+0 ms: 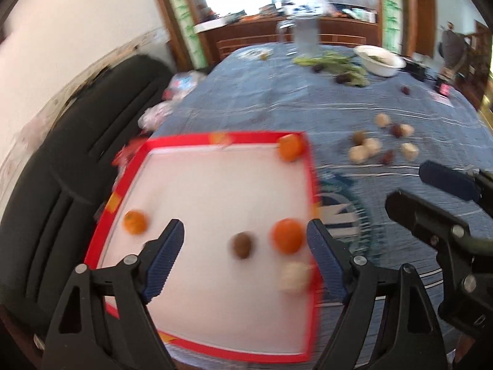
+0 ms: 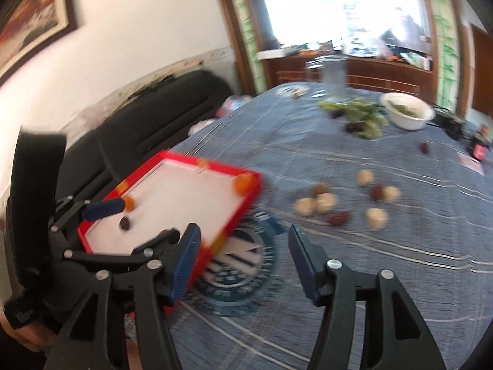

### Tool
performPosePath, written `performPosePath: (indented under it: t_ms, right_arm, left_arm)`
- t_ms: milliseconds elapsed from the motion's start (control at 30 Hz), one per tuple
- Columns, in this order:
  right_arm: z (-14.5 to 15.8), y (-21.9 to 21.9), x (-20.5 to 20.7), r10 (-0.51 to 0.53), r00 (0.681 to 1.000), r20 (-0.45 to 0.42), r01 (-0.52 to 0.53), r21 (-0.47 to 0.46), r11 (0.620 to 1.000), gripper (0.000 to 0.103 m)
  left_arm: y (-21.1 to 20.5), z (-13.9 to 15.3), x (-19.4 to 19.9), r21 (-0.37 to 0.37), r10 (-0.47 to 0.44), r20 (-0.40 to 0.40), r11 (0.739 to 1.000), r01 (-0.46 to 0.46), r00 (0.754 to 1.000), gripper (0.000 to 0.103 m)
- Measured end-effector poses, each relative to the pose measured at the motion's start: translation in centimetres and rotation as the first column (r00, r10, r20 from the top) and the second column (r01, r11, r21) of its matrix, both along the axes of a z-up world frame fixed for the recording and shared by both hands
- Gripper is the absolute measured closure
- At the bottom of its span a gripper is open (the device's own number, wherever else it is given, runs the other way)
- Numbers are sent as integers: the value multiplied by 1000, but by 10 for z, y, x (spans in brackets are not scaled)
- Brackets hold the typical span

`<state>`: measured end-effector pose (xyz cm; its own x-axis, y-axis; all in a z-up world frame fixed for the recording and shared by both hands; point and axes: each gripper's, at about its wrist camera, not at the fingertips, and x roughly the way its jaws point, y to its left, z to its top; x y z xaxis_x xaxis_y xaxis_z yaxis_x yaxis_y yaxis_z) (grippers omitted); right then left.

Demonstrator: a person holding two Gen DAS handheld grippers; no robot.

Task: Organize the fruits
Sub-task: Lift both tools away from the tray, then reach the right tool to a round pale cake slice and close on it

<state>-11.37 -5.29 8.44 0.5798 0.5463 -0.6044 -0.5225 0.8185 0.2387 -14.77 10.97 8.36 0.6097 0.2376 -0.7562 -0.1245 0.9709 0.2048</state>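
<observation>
A red-rimmed white tray (image 1: 185, 139) (image 2: 222, 166) lies on the blue tablecloth. It holds three oranges (image 1: 288, 236) (image 1: 134, 222) (image 1: 289, 147), a brown fruit (image 1: 242, 245) (image 2: 124, 222) and a pale fruit (image 1: 294, 277). My left gripper (image 1: 245, 223) (image 2: 149, 219) hovers open above the tray's near half, with nothing held. Open and empty too, my right gripper (image 2: 243, 229) (image 1: 406, 183) hangs over the cloth just right of the tray. Several pale and dark red fruits (image 1: 382, 148) (image 2: 339, 203) lie loose on the cloth farther right.
A white bowl (image 1: 380, 58) (image 2: 406, 111), leafy greens (image 1: 332, 64) and a grey jar (image 1: 305, 35) stand at the table's far end. A lone dark fruit (image 1: 406, 90) lies nearby. A black sofa (image 1: 77, 169) runs along the table's left side.
</observation>
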Motion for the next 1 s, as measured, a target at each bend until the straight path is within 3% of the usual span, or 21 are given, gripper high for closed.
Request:
performPosePath:
  t_ms: [233, 400, 533, 633, 800, 1000]
  right_arm:
    - [9, -86, 15, -190, 982, 3, 189, 54, 980, 33]
    - [0, -146, 26, -323, 945, -50, 326, 72, 943, 32]
    - [-12, -179, 30, -387, 917, -96, 394, 66, 917, 32]
    - [-22, -196, 30, -422, 899, -115, 429, 46, 902, 32]
    - [-35, -208, 33, -419, 895, -152, 429, 37, 903, 32]
    - [-44, -180, 49, -347, 919, -189, 357, 23, 934, 32]
  left_arm:
    - [-77, 19, 16, 58, -178, 31, 983, 176, 984, 13]
    - [-126, 22, 26, 93, -282, 35, 956, 278, 959, 12]
    - [-148, 16, 37, 76, -339, 13, 939, 337, 941, 11]
    - [-147, 10, 45, 65, -332, 5, 941, 331, 943, 11]
    - [-114, -5, 50, 32, -263, -17, 964, 264, 965, 11]
    - [-81, -24, 42, 8, -227, -50, 974, 227, 973, 11]
